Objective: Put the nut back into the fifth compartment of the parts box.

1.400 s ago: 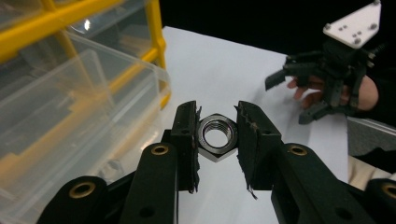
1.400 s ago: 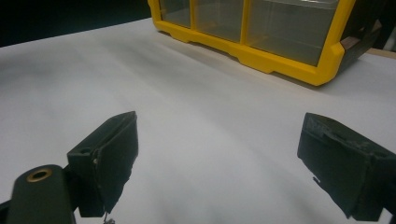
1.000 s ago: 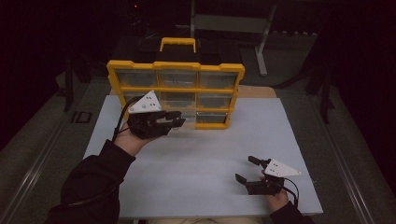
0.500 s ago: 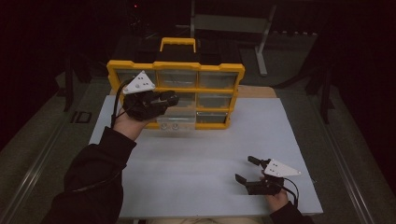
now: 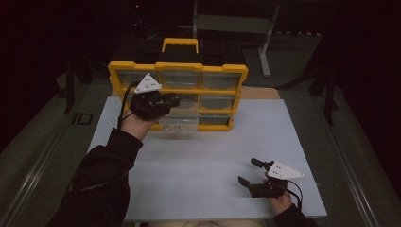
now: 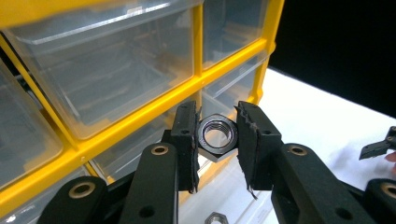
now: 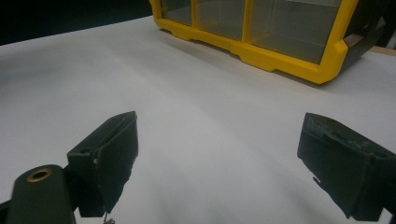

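- Right tool (image 5: 249,171): black two-jaw tool, resting low on the near right of the bench, jaws spread wide with nothing between them. In the right gripper view the bare white surface lies between the two pads. Judged to be parked clear of the work.
- Bench (image 5: 198,165): white sheet-covered top, bare across its near and middle part, which leaves room for the organiser's drawer to pull out.
- Left tool (image 5: 171,100): black two-jaw tool with a grey three-cornered plate, held up at the organiser's front, left of centre. Its jaws are closed narrow on the nut.
- Dark steel hexagonal nut (image 6: 215,136): pinched flat-to-flat between the pads, threaded bore facing the camera; a grip across the flats is likely chosen to stop it rolling out. It hangs above the open drawer.
- Clear plastic drawer (image 5: 177,124): pulled out from the bottom row, just below the left tool; small pieces lie in it, including another small metal nut (image 6: 214,217). Judged the destination or source for the held nut; which cannot be told.
- Yellow-framed organiser with clear drawers (image 5: 222,69): stands upright at the far edge of the bench, carry handle on top, fronts facing the person for reach.
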{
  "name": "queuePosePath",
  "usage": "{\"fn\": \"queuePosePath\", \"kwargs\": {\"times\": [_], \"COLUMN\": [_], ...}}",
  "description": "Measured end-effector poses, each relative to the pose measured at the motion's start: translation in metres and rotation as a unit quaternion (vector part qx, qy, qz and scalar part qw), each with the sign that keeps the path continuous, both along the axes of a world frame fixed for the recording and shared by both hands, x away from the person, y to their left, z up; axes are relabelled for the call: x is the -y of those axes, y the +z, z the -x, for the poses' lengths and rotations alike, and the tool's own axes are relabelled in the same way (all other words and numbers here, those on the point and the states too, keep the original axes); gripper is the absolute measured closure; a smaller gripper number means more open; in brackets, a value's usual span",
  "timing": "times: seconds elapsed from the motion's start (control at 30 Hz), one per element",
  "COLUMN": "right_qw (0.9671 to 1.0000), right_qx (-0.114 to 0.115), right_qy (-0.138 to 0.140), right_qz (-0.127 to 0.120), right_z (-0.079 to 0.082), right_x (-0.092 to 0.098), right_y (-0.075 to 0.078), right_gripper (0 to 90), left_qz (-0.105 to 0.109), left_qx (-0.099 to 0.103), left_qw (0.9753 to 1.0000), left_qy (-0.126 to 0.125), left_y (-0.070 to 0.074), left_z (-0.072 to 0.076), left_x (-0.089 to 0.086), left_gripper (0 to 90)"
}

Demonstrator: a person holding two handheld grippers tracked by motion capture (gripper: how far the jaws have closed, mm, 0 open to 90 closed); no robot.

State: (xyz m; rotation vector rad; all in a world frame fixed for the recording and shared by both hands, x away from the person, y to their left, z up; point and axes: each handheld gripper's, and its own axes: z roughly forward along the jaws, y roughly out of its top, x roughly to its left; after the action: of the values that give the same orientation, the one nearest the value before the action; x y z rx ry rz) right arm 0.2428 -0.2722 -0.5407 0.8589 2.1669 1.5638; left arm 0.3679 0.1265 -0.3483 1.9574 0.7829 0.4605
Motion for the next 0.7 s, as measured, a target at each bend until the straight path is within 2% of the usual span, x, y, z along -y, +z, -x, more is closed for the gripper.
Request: {"fn": "queuePosePath", "kwargs": {"times": [0.1, 0.37, 0.5, 0.7], "right_qw": [1.0000, 1.0000, 1.0000, 1.0000], "right_qx": [0.000, -0.001, -0.003, -0.004], "right_qy": [0.000, 0.002, 0.002, 0.003], "right_qz": [0.001, 0.000, 0.000, 0.001], "right_z": [0.000, 0.000, -0.001, -0.001], "right_x": [0.000, 0.000, 0.000, 0.000], "right_y": [0.000, 0.000, -0.001, -0.001], "right_gripper": [12.5, 12.5, 12.5, 12.5], "left_qz": [-0.014, -0.046, -0.076, -0.091], "left_qx": [-0.018, -0.043, -0.065, -0.084], "left_qw": [0.9997, 0.9980, 0.9950, 0.9922], "left_qy": [0.002, 0.007, 0.004, 0.008], "left_y": [-0.005, -0.011, -0.016, -0.022], "left_z": [-0.006, -0.016, -0.022, -0.027], "left_x": [0.004, 0.011, 0.016, 0.020], "left_gripper": [68.5, 68.5, 68.4, 68.4]}}
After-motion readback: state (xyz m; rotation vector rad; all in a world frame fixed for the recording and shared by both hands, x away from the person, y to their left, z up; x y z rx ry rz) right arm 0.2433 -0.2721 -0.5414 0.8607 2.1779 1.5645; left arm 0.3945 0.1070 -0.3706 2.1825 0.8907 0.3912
